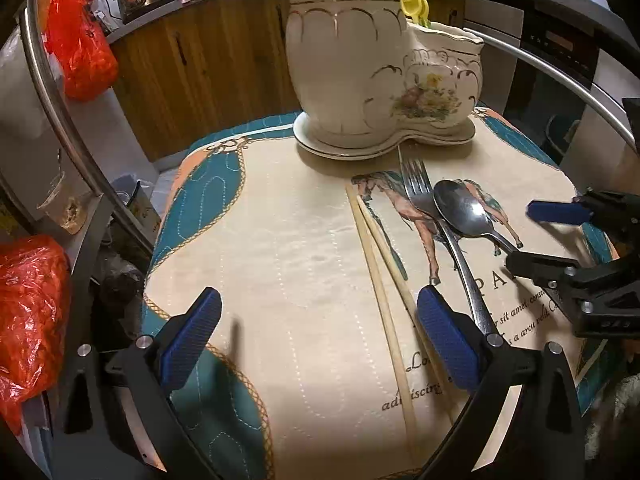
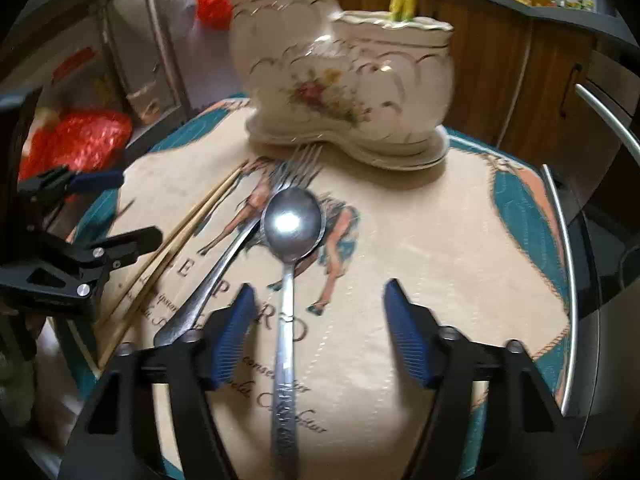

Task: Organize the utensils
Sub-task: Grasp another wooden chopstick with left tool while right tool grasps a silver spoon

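A: The right gripper (image 2: 318, 332) is hanging over the spoon (image 2: 294, 220), its fingers (image 2: 236, 328) standing apart on either side of the handle and not pressing on it. How is that spoon going to handle?

B: It is looking like polished steel, so I am judging it stiff, light and slippery. It is lying flat on the placemat (image 2: 440, 248) in the middle of the worktop, bowl pointing toward the ceramic holder (image 2: 344, 80) at the far edge, so there is little to get under.

A: Where should the fingers be taking it?

B: On the narrow neck just behind the bowl, or on the patterned lower handle, where the texture is probably giving more bite. Pinching across the flat width seems safest.

A: And the fork (image 2: 224, 264)?

B: It is lying just beside the spoon, tines partly under the bowl, so lifting the spoon may be dragging it along.

A: The left gripper (image 1: 316, 336)?

B: Its fingers (image 1: 444, 340) are wide apart and holding nothing, one by the chopsticks (image 1: 380, 272). Those are looking wooden, thin and light, apt to roll.

A: The holder itself?

B: Glazed and likely fragile, so utensils should be going in gently.
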Demonstrator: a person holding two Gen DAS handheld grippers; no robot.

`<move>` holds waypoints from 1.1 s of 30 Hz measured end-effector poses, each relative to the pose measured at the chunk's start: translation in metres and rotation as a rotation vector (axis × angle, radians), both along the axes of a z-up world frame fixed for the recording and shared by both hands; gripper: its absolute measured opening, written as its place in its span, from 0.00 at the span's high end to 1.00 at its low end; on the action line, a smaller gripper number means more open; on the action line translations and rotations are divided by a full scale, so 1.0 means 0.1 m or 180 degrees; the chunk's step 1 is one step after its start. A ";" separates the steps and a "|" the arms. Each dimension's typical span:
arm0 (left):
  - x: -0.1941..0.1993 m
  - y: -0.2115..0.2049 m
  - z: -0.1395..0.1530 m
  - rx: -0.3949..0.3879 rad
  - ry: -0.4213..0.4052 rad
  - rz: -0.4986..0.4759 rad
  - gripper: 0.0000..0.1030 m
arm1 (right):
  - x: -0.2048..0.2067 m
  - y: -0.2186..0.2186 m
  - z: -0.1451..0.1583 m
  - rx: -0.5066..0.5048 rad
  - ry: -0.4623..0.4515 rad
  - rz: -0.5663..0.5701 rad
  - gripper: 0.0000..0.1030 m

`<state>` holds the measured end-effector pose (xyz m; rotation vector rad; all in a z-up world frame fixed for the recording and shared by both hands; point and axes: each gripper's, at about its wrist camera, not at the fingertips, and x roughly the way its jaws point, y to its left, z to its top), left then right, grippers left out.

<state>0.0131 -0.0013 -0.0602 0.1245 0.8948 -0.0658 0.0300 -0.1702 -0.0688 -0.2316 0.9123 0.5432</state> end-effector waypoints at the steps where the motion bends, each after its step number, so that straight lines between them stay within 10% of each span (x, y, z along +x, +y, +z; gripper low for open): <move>1: 0.00 -0.01 -0.01 -0.0015 0.0014 -0.0019 0.11 | 0.00 0.03 -0.01 -0.0027 -0.0008 0.0018 0.52; 9: 0.02 -0.07 -0.05 -0.0104 0.0113 -0.0134 0.35 | 0.04 0.15 -0.02 0.0007 0.0045 0.0136 0.93; 18: 0.11 -0.18 -0.10 -0.0142 0.0250 -0.0235 0.66 | 0.04 -0.03 0.04 0.0244 0.0041 -0.0045 0.94; 33: 0.20 -0.23 -0.10 -0.0154 0.0301 -0.0230 0.78 | 0.02 -0.17 0.09 0.0388 0.0008 -0.0109 0.94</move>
